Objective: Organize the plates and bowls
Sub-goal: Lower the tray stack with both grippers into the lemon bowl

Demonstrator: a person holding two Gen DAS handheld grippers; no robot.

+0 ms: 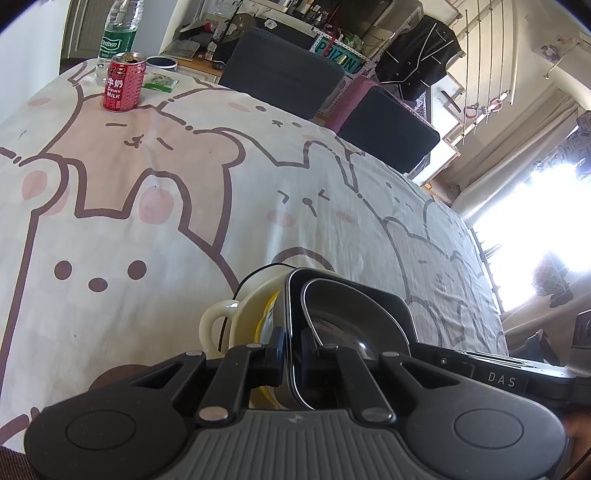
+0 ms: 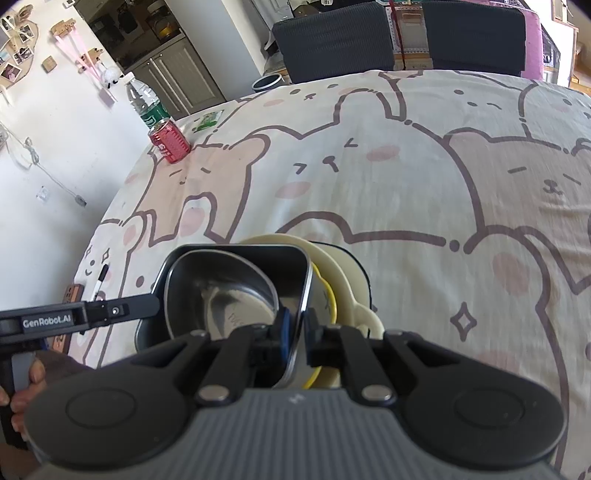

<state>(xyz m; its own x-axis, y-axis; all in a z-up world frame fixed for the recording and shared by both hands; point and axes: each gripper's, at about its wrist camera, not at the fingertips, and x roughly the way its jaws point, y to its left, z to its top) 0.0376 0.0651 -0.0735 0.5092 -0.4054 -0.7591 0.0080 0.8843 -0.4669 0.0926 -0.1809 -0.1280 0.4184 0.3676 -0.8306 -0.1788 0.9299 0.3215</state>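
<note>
A: What is the left claw [image 1: 291, 354] doing?

B: It is pinching the rim of the square metal tray [image 1: 373, 306]. The right claw [image 2: 297, 334] is pinching the same tray [image 2: 236, 254] on its opposite rim.

A: And inside the tray?

B: A steel bowl [image 2: 225, 291] lies tilted in it. The tray sits in a stack with a cream bowl [image 1: 247, 306] that has a looped handle, and something yellow shows between them. The stack is near the surface's [image 2: 369, 184] front edge.

A: Any writing?

B: "DAS" on the right tool as the left camera sees it; "GenRobot.AI" on the left tool in the right view. The red can [image 1: 123, 82] reads "DRINK MILK". The water bottle [image 1: 120, 33] behind it has a green label.

A: Room to move?

B: The bear-print cloth [image 1: 147, 184] is wide open between stack and can. Two dark chairs [image 2: 332, 40] stand at the far edge.
</note>
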